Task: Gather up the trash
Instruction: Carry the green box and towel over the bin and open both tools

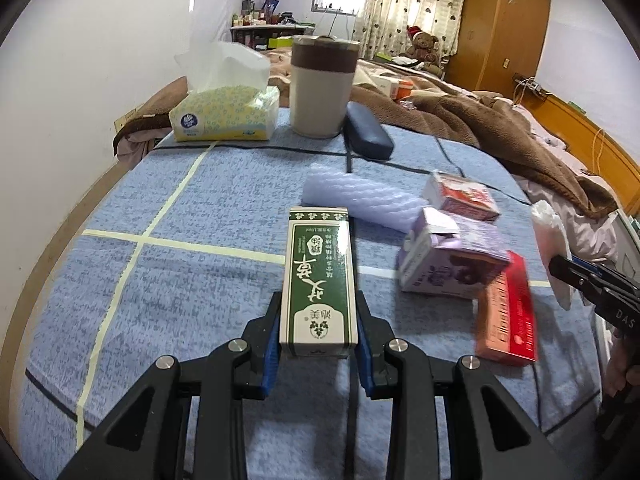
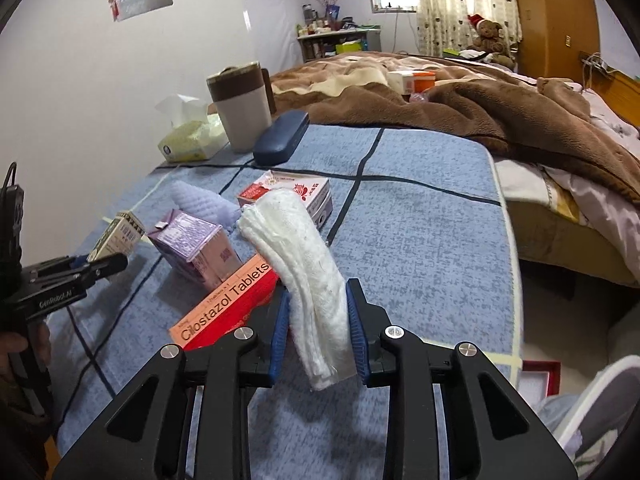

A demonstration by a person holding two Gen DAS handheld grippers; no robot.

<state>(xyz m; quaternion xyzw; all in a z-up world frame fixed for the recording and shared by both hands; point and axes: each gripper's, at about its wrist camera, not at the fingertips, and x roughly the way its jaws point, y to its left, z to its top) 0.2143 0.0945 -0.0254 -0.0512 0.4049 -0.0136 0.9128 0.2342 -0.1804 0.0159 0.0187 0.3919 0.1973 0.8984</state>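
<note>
My left gripper (image 1: 319,320) is shut on a green and white box (image 1: 319,280) and holds it above the blue cloth table (image 1: 180,280). My right gripper (image 2: 318,320) is shut on a folded white tissue wad (image 2: 304,264), which also shows at the right edge of the left wrist view (image 1: 550,236). On the table lie a purple carton (image 1: 452,260), a red tablet box (image 1: 508,312), a red and white box (image 1: 464,196) and a white foam sleeve (image 1: 356,196). The left gripper with the green box shows at the left of the right wrist view (image 2: 92,268).
A tissue pack (image 1: 224,112), a brown-banded cup (image 1: 320,88) and a dark blue glasses case (image 1: 368,130) stand at the table's far end. A bed with a brown blanket (image 2: 460,100) lies beyond. A red tray (image 2: 540,376) sits on the floor at right.
</note>
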